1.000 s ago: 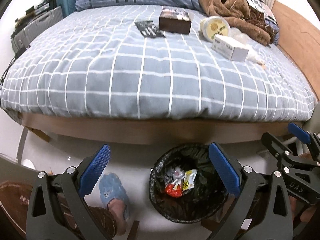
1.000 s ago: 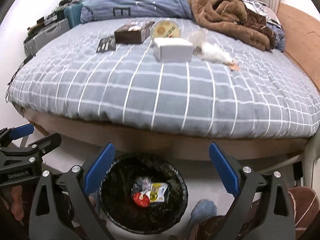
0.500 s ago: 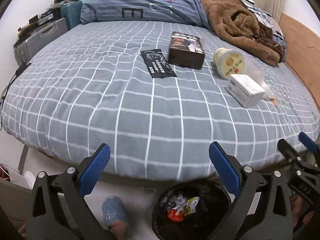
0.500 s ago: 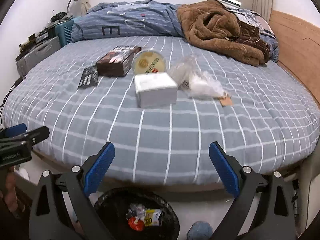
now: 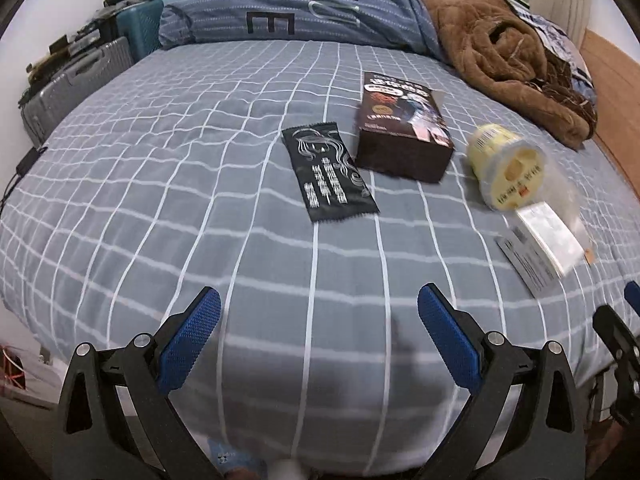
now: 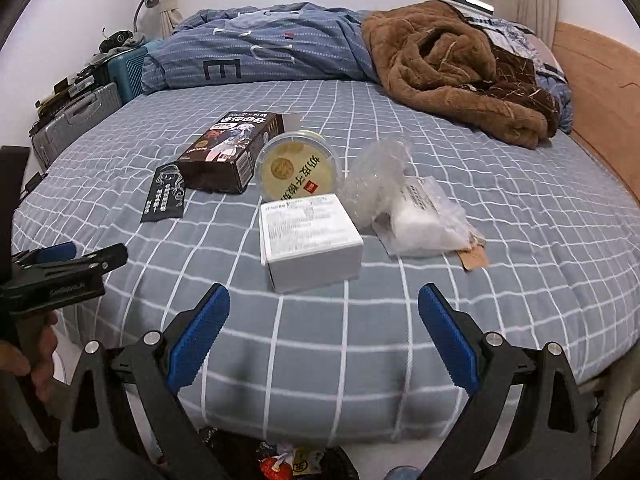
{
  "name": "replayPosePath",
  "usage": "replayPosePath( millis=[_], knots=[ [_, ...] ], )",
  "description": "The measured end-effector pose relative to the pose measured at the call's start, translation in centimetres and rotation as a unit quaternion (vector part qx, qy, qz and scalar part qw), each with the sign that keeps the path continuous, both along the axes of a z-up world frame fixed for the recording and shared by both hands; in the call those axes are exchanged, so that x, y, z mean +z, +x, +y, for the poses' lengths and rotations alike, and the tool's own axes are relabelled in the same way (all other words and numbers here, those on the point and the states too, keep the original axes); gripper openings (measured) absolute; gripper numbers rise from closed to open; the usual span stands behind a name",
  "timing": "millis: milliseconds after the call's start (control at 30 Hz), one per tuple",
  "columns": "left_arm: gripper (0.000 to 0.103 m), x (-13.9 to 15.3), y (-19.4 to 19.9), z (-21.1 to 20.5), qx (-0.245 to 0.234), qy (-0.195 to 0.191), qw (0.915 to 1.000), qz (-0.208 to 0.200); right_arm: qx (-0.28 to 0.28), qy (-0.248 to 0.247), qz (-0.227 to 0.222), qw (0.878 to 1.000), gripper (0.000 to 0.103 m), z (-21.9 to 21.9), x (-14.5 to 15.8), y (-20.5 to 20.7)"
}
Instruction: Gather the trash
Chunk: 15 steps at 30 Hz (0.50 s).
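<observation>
Trash lies on the grey checked bed (image 5: 200, 200): a black wrapper (image 5: 328, 174) (image 6: 164, 194), a dark brown box (image 5: 402, 136) (image 6: 228, 152), a yellow round tub (image 5: 506, 166) (image 6: 296, 168), a white box (image 5: 540, 244) (image 6: 308, 236) and a clear plastic bag (image 6: 416, 216). My left gripper (image 5: 318, 344) is open and empty over the bed's near edge, short of the wrapper. My right gripper (image 6: 324, 344) is open and empty, just short of the white box. The black bin (image 6: 296, 464) with wrappers shows under the right gripper.
A brown fleece robe (image 6: 452, 64) and a blue striped duvet (image 6: 260, 52) lie at the far side of the bed. Grey and teal suitcases (image 5: 80, 80) stand on the left. A wooden headboard (image 6: 600, 92) is on the right.
Both grippers have risen from above the bin at floor level and moved forward over the bed's edge. The bin has dropped out of the left view. Both stay open.
</observation>
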<state>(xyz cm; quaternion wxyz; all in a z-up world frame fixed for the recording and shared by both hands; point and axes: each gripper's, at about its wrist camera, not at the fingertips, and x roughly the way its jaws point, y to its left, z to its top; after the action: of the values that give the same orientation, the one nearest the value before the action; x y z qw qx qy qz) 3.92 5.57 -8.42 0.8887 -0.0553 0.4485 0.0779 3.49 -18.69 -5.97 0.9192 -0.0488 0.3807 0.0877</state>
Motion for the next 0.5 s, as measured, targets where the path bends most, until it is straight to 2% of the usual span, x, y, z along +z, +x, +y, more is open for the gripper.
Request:
replayPosePath(
  millis=[367,500],
  knots=[
    [0.097,-1.0,6.6,0.5,0.010,0.004,0.9999,0.013,0.022,-0.003,0.014,1.000,0.091,0.7,-1.6,3.8],
    [0.097,-1.7,8.8,1.3,0.025,-0.009,0.9995,0.019,0.028,-0.002,0.024,0.999,0.091,0.6,-2.1,4.9]
  ],
)
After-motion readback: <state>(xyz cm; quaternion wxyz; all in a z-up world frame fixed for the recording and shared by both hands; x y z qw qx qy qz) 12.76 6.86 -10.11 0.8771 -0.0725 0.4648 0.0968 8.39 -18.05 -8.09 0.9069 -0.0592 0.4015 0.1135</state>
